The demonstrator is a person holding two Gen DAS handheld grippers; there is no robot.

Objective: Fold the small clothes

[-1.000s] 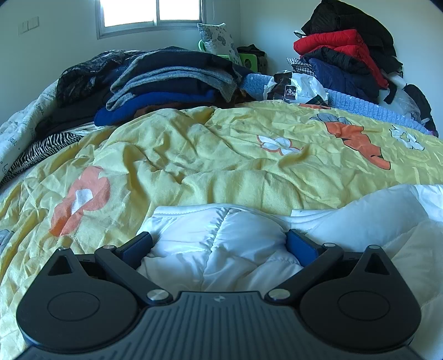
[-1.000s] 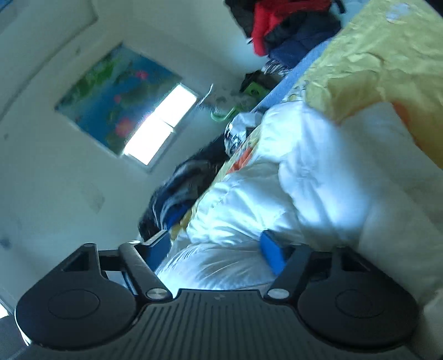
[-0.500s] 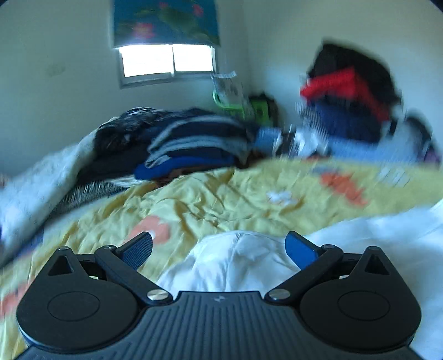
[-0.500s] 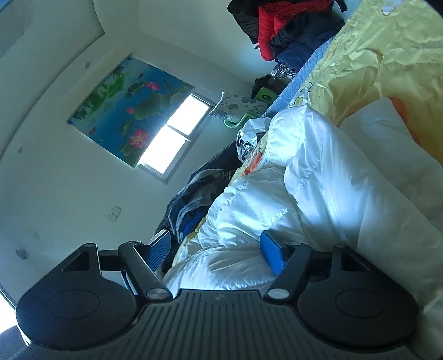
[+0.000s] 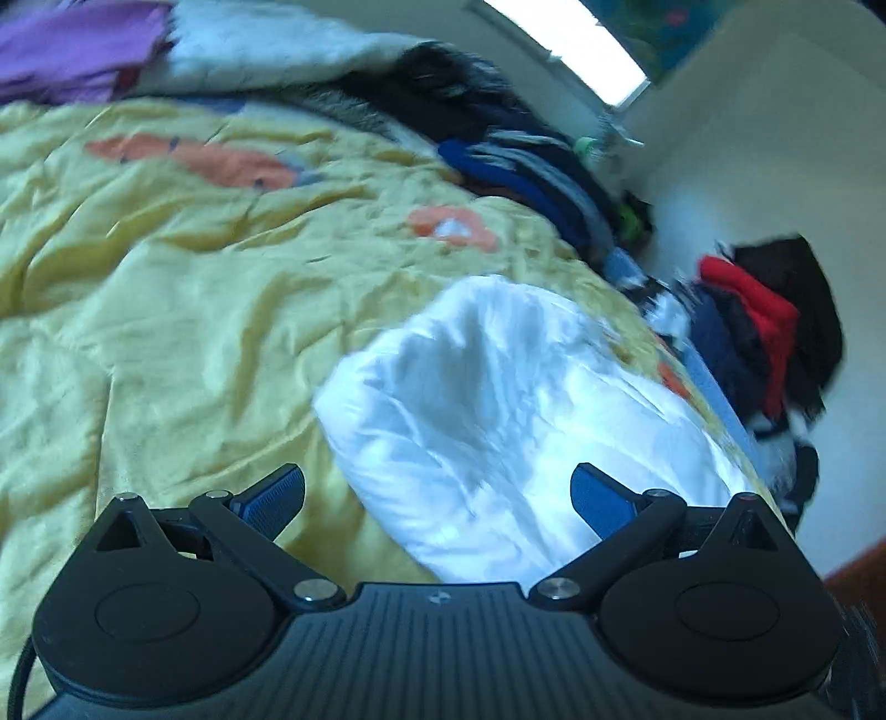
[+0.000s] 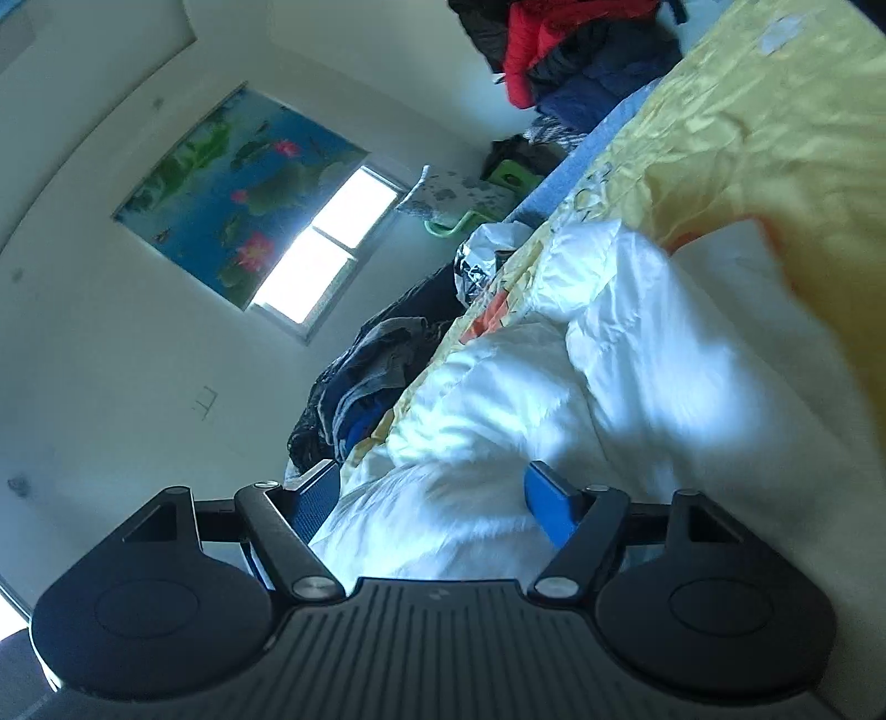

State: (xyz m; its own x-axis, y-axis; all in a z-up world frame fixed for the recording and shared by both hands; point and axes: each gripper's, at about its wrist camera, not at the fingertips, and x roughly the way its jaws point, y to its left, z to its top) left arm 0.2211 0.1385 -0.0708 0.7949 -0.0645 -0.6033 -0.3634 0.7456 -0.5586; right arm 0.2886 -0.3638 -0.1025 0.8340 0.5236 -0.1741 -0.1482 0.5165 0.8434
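A white puffy garment [image 5: 498,399] lies bunched on the yellow bedspread [image 5: 166,310]. My left gripper [image 5: 437,493] is open just in front of it. Its left pad hangs over the bedspread and its right pad over the garment's near end, and neither presses on the cloth. The right wrist view is rolled on its side. There the same garment [image 6: 554,387] bulges between the blue pads of my right gripper [image 6: 432,498]. Those jaws are opening and the pads stand beside the cloth without squeezing it.
Stacks of folded dark clothes [image 5: 531,166] line the bed's far side, and another pile with a red jacket [image 5: 764,327] sits by the wall. A white fleecy blanket [image 5: 266,50] and purple cloth [image 5: 72,50] lie at the bed's far end. A window [image 6: 326,249] is behind.
My left gripper has swung sideways and rolled, so its view is tilted and the white garment now lies ahead of it. The right gripper's jaws have widened a little around the garment.
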